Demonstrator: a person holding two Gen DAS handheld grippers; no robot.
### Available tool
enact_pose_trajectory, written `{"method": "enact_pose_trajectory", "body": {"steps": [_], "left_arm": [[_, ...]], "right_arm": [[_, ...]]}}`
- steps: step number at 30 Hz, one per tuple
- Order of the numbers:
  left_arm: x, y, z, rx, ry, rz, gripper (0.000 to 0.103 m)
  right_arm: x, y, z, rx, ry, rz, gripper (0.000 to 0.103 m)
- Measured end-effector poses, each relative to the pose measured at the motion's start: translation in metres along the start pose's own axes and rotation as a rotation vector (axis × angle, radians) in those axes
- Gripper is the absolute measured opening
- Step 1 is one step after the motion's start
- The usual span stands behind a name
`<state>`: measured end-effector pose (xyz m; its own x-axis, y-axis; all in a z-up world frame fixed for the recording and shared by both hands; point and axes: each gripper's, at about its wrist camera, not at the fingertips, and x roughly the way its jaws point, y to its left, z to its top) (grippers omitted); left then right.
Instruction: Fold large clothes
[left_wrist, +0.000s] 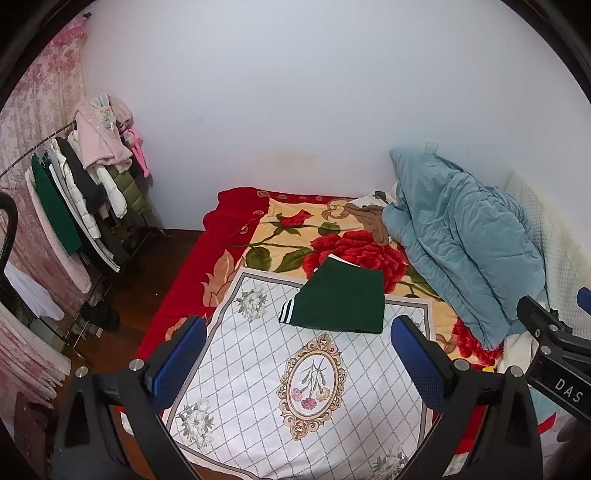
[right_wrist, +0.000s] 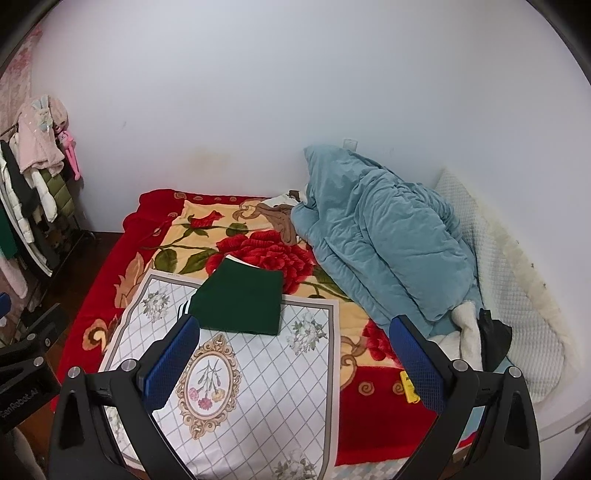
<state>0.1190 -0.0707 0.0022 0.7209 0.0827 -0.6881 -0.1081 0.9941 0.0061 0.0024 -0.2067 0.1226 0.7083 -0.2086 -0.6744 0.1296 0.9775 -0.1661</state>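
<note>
The green garment (left_wrist: 341, 301) lies folded into a neat rectangle at the far edge of the white patterned cloth (left_wrist: 258, 369) on the bed (left_wrist: 177, 295), striped cuff at its left; I judge the cloth gives it a flat, clean place to be folded. My left tongs (left_wrist: 299, 365) and right tongs (right_wrist: 303, 363) hover above the near side, both spread wide and empty, tilted down toward it.

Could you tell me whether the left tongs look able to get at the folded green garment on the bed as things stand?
Probably yes. The left tongs are open and empty, aimed over the white patterned sheet at the folded green garment. Nothing lies on the sheet between them, and the blue quilt sits off to the right.
</note>
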Motion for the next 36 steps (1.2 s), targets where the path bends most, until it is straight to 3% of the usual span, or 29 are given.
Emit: {"method": "enact_pose_trajectory", "body": {"steps": [36], "left_arm": [[-0.0062, 0.0089, 0.0013, -0.006, -0.01, 0.021, 0.102]], "right_arm": [[0.0019, -0.0018, -0.0028, -0.001, 0.006, 0.045, 0.103]]}}
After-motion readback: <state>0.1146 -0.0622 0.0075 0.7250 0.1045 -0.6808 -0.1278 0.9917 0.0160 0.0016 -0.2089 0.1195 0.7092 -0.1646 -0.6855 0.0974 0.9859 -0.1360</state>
